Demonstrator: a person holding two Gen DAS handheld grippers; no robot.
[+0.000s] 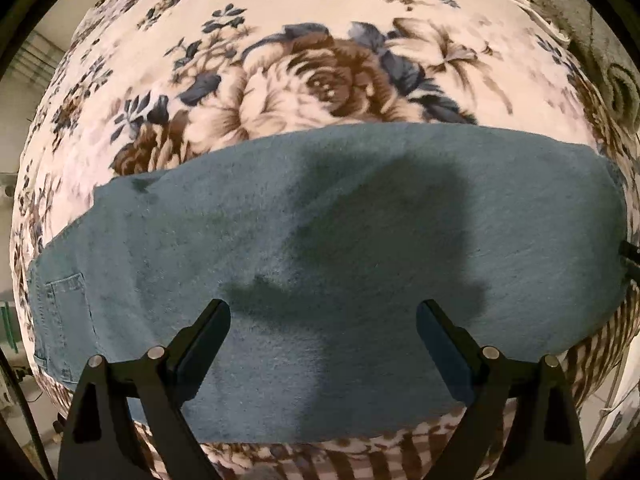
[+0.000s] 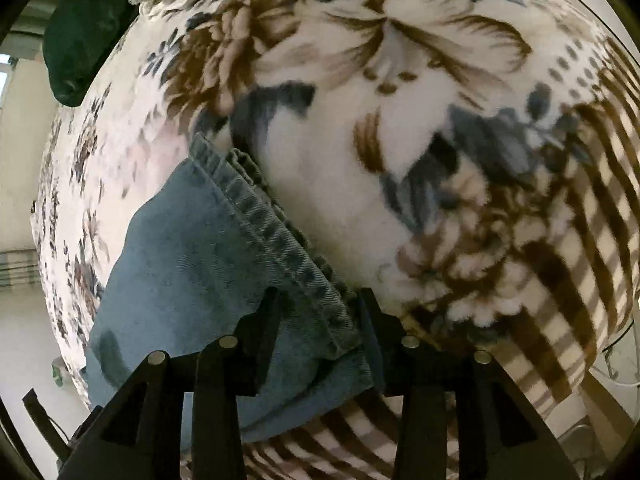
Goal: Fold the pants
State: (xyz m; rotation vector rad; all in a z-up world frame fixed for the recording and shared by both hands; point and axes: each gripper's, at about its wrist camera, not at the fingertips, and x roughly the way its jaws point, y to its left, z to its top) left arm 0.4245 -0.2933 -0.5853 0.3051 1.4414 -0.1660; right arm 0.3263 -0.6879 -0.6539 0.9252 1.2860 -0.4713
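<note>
We see the pants lying flat across a floral blanket. Our left gripper hovers above them, fingers spread wide. Our right gripper has its fingers either side of the hem, narrowly apart around the denim.

The pants are faded blue denim with darker stitching along the hem. Beneath them, the blanket is cream with brown roses and slate-blue leaves; its border beside the pants shows brown-and-cream stripes.
</note>
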